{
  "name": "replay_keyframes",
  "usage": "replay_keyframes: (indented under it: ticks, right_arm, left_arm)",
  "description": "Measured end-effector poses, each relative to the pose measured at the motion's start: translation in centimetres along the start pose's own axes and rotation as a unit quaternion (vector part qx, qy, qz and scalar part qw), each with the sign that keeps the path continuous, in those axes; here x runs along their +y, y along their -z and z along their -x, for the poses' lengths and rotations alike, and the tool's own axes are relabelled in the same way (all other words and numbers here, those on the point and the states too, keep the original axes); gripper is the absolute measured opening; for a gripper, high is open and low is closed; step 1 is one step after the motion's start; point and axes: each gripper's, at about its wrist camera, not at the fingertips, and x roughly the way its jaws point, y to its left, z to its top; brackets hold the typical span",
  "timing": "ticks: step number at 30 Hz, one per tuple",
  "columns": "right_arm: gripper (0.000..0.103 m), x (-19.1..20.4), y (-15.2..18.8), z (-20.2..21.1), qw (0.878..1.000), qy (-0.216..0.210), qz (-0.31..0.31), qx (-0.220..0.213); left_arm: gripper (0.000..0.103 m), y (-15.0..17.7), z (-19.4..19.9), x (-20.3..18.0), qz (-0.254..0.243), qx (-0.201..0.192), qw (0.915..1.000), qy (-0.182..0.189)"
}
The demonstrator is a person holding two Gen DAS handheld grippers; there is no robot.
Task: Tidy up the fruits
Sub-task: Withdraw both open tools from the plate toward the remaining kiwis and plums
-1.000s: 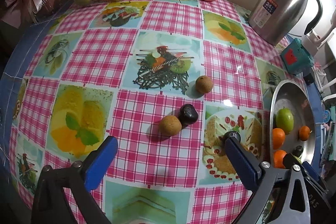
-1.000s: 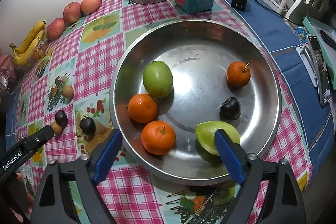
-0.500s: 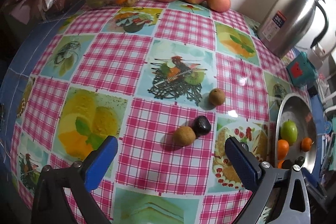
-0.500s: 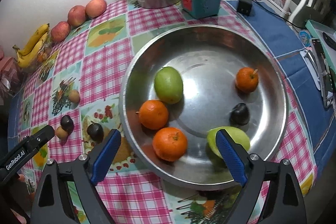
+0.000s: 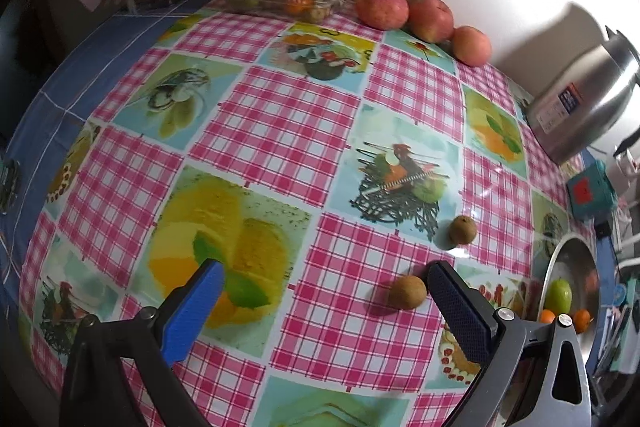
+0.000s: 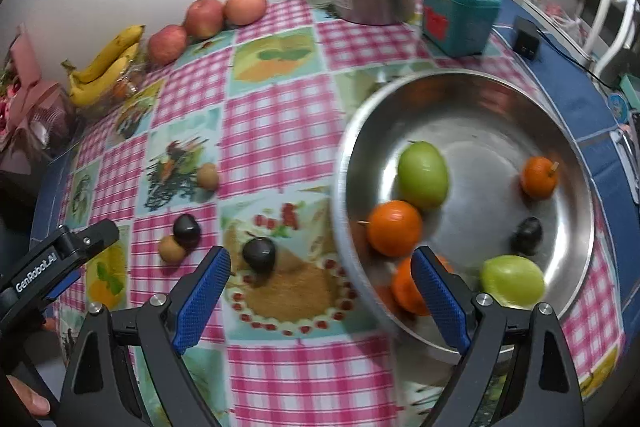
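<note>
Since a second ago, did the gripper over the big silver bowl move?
Yes. The right gripper has slid left off the silver bowl; its left finger now sits beside the dark plum on the tablecloth.

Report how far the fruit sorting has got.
Done: six fruits lie in the bowl, among them three oranges. In hand: nothing; the left tool and right tool are both open and empty. Left: two dark plums and two brown fruits on the cloth.
</note>
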Motion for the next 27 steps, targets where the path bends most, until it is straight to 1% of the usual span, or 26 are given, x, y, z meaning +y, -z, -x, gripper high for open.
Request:
replay_keyframes:
  ticks: [5,8,11,15,20,27]
  right_arm:
    - [0.092,1.9,0.1,-0.5,1.0,-0.025,0.01,-0.005]
    - [0.092,2.7,0.1,-0.6,0.999,-0.032,0.017,-0.008]
    - [0.092,3.4,0.2,-1.1,0.999,-0.041,0.028,-0.004]
    - [0.092,4.3,0.4,-1.9,0.998,-0.032,0.049,0.002]
    - [0.092,4.1,0.4,-3.1,0.998,-0.045,0.041,0.018]
    - [0.092,4.5,0.4,-3.8,0.998,-0.039,0.041,0.025]
  left_arm:
    - [0.103,-0.5,0.2,0.7,0.012,-0.012,0.9998,0.002]
    - [0.103,-0.5,-0.1,0.8,0.01,-0.008,0.9999,0.002]
    - [0.103,-0.4,-0.5,0.3,-0.002,-0.001,1.0,0.005]
    - [0.103,-0.2,-1.2,-0.6,-0.024,0.002,0.9997,-0.008]
    - [0.103,0.4,-2.1,-1.9,-0.054,0.013,0.9984,-0.008]
    - [0.103,0.5,-2.5,-2.8,-0.071,0.014,0.9973,0.011]
